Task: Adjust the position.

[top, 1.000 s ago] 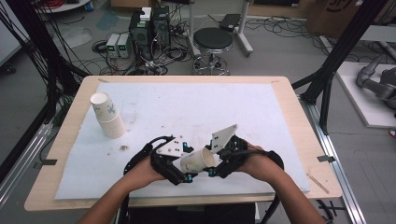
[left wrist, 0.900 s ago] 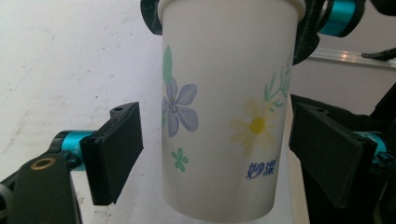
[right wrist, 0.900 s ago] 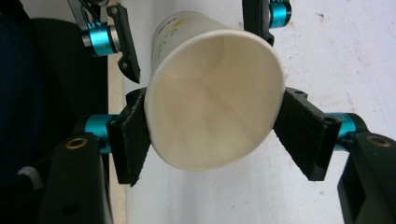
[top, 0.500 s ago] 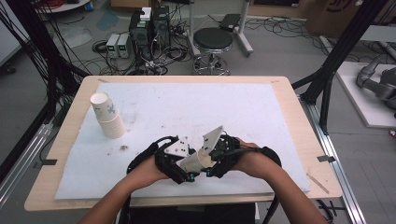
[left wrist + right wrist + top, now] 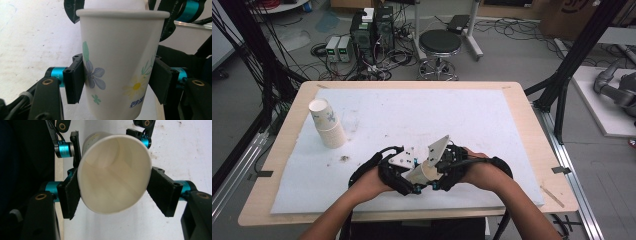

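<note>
Fingers point(image 5: 75, 85) pinch paper cup point(image 5: 120, 62) mid-table.

White paper cup point(image 5: 120, 65) with blue, yellow and green flower print; empty; lying roughly level above the table point(image 5: 492, 115) near its front edge, rim squeezed oval.

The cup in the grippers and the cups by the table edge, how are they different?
The held cup lies tilted between both grippers, off the table; the stacked cups stand upright on the white mat. The held cup is a single one in the high view; the stacked cups are nested together. The left gripper has just closed on the held cup; nothing touches the stacked cups. Both are white paper cups with flower prints.
</note>
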The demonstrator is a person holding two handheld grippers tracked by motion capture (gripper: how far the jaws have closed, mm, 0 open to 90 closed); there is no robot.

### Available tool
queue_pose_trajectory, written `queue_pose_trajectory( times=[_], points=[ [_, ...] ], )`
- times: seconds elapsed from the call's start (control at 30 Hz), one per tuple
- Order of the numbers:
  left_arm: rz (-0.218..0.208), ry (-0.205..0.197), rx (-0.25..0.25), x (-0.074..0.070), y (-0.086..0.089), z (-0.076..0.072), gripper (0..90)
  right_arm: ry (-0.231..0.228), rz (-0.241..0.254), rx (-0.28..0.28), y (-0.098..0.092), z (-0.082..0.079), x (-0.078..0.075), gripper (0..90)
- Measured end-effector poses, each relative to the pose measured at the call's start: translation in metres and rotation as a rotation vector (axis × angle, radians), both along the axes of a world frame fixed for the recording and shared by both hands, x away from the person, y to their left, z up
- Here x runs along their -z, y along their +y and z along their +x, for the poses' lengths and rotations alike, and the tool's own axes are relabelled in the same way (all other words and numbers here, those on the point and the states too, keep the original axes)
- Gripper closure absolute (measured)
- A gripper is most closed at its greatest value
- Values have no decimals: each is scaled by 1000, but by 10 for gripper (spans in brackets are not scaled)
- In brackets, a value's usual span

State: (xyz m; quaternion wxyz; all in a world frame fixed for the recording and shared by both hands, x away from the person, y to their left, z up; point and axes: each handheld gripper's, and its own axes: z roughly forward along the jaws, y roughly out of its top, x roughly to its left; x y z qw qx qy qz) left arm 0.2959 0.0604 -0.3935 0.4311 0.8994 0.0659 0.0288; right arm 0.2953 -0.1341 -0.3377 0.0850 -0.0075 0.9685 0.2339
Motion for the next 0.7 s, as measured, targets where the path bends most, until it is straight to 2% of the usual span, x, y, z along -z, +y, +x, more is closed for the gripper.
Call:
queue_pose_trajectory(
  times=[0.07,0.1,0.13,0.17,0.2,0.23,0.27,0.3,0.33,0.47,0.6,0.7],
  points=[
    [-11,0,0,0,1,0,358,10,20,7,-2,1,0,301],
    [-20,3,-3,0,2,0,360,17,65,4,-4,3,1,282],
    [-23,0,-3,1,3,0,360,17,65,4,-4,3,1,282],
    [-31,2,-8,1,3,1,361,39,87,19,-6,3,0,263],
    [-48,11,-17,2,6,1,362,66,158,35,-10,4,-2,232],
    [-48,11,-17,2,6,1,361,66,158,35,-10,4,-2,232],
    [-60,13,-23,3,7,2,361,72,194,43,-12,5,-3,223],
    [-76,18,-32,4,9,2,360,79,261,65,-19,6,-5,221],
    [-91,25,-44,5,11,2,360,79,261,65,-19,6,-5,221],
    [-150,35,-100,11,20,2,347,104,371,117,-33,7,-5,221],
    [-206,39,-147,16,30,3,336,113,450,178,-46,8,0,221],
    [-232,48,-168,20,37,3,330,127,494,217,-56,8,5,221]
  ],
)
